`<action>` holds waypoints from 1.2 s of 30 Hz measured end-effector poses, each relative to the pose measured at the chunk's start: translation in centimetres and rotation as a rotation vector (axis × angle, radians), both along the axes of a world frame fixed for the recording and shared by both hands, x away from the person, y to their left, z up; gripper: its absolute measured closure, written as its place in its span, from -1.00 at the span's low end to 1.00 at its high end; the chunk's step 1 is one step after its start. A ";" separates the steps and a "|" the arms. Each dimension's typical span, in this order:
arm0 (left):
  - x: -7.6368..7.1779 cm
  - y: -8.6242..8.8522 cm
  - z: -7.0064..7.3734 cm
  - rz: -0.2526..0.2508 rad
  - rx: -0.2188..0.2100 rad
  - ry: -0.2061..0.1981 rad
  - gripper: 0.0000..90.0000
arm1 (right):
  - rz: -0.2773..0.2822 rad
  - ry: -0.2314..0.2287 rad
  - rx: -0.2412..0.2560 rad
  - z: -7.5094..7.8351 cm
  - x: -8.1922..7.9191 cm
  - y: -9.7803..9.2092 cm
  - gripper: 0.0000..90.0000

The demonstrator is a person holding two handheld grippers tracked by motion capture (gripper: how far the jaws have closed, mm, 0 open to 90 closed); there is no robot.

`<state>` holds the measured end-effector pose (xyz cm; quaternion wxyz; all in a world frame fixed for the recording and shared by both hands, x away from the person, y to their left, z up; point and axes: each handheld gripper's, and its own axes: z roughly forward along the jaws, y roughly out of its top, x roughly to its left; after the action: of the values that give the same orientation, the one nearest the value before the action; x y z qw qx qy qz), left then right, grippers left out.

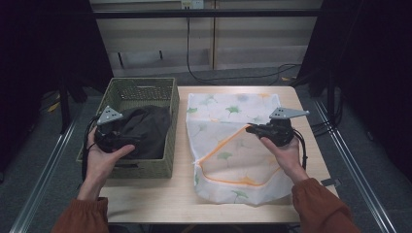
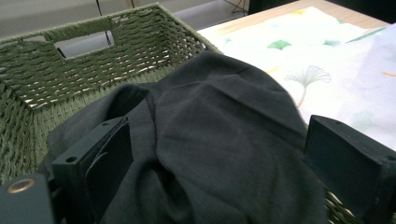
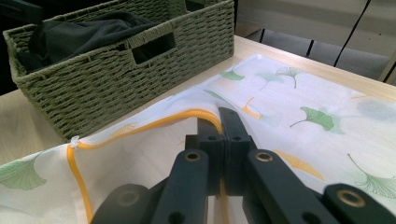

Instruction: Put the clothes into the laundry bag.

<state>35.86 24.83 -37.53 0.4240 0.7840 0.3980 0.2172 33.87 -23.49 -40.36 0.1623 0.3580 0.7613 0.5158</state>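
Right gripper [image 3: 223, 122] pinches bag's orange hem [image 3: 140, 125]

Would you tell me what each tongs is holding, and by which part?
Right tongs pinch the laundry bag by its orange-trimmed opening edge; left tongs stand open around the dark garment, gripping nothing.

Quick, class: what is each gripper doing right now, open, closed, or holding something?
Left gripper: open, jaws either side of the dark garment in the green basket.
Right gripper: closed on the orange edge of the mesh laundry bag.
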 end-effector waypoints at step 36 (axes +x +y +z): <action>8.8 -0.1 -6.5 -0.070 0.250 0.351 -1.00 | 0.015 0.033 -0.040 -0.8 0.3 0.3 0.97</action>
<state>44.67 24.72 -44.01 0.2550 0.8696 0.4081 0.1103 34.13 -23.19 -41.20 0.1532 0.3574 0.7766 0.4956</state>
